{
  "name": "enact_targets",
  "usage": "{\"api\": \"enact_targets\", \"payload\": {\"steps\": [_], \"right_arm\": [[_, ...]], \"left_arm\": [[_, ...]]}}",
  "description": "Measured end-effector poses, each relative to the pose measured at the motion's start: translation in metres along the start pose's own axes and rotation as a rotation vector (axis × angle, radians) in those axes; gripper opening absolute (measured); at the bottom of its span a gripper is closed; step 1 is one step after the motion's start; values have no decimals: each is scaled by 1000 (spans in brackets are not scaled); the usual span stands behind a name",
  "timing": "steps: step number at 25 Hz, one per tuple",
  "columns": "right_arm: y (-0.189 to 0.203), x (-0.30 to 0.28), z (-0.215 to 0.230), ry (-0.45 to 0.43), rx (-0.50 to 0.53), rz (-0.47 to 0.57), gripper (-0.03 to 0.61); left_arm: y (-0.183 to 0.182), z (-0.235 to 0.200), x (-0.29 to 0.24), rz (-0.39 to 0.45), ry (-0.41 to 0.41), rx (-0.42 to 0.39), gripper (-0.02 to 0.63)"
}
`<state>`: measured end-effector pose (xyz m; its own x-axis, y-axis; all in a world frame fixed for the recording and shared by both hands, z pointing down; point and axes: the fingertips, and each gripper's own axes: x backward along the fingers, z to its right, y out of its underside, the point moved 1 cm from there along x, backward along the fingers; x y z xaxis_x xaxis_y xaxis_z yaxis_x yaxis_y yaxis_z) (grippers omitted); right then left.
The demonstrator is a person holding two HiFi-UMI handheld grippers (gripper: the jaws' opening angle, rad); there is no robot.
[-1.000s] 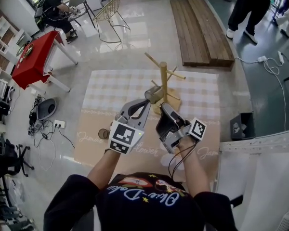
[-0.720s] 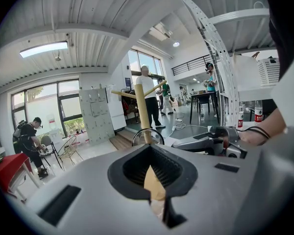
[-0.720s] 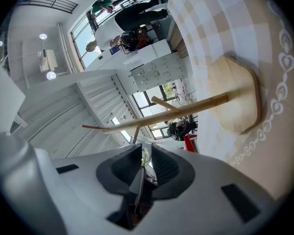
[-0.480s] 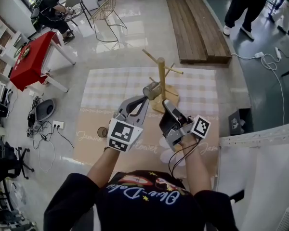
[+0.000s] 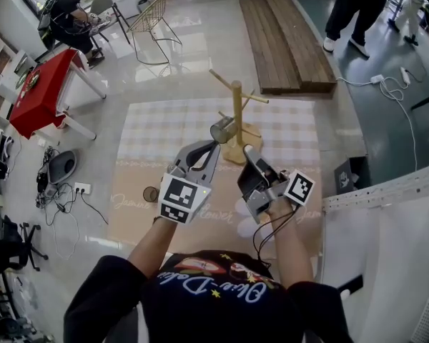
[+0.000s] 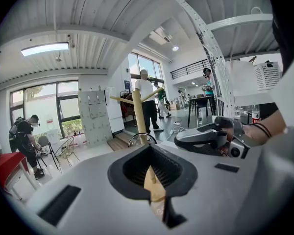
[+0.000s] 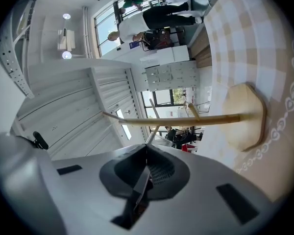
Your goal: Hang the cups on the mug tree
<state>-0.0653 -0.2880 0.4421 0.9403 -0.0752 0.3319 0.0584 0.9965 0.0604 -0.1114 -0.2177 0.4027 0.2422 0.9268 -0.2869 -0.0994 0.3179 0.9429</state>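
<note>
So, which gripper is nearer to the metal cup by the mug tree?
Left. The left gripper holds the metal cup in its jaws, beside the mug tree post. The right gripper is apart from it, to its right, jaws just closed on nothing.

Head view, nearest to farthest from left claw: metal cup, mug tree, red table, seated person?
1. Grey metal cup: at the left claw tips.
2. Wooden mug tree: just beyond.
3. Red table: far left.
4. Seated person: behind that table.
</note>
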Motion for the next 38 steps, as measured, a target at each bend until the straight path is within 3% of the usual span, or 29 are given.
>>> {"api": "enact_targets", "payload": {"steps": [28,38], "right_arm": [[32,-24,-60,113,605,-110,9],[41,-34,-74,165,779,-103,9]], "left_arm": [[-8,-18,39,78,-13,71,5],[-8,-29,54,101,-23,103,5]]}}
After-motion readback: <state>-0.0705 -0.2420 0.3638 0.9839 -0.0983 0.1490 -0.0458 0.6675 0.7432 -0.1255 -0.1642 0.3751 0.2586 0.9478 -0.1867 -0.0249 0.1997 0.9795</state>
